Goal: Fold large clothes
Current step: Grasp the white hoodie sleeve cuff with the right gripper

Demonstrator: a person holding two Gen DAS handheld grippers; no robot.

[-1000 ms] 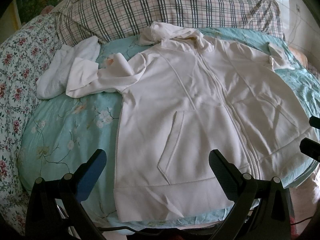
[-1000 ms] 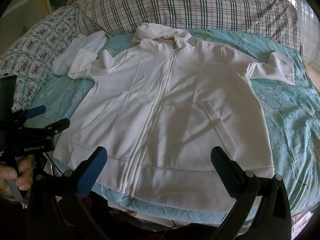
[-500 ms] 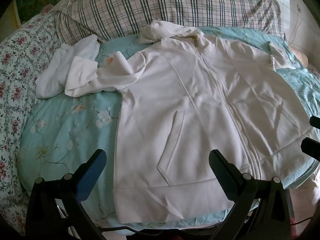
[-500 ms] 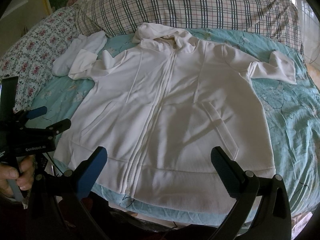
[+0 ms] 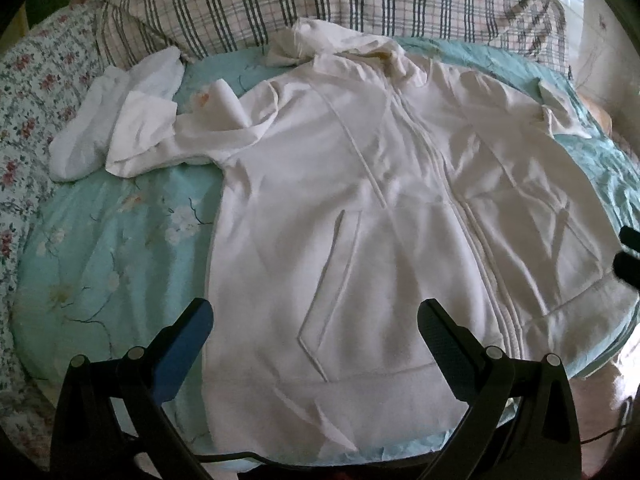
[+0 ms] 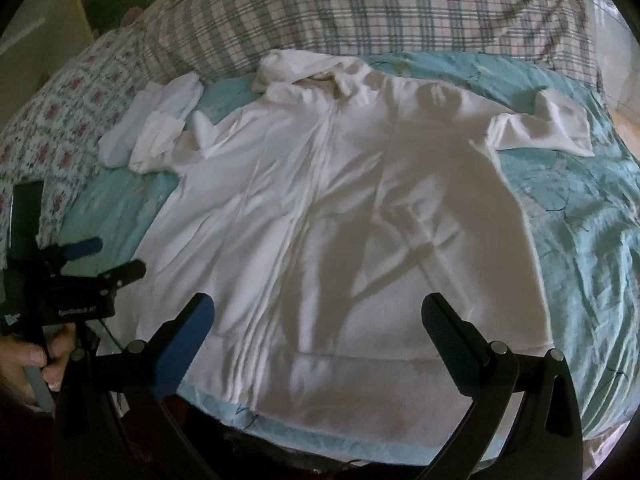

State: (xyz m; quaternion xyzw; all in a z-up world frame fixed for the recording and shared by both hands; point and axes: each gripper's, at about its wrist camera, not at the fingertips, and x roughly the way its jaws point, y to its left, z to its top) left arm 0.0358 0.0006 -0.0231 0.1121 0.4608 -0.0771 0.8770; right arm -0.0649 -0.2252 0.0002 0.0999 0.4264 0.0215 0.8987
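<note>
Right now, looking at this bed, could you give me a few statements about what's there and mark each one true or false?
1. The white hoodie lies spread out flat, front side up. True.
2. The left gripper is clamped on the hem. False: its jaws stand wide open, holding nothing.
3. A small white garment lies beside the hoodie's sleeve, near the plaid pillow. True.
4. The hoodie is already folded in half. False: both sleeves and the body are still laid out.
5. The right gripper is open too. True.
6. The teal bedspread is plain. False: it carries a flower-and-branch print.
</note>
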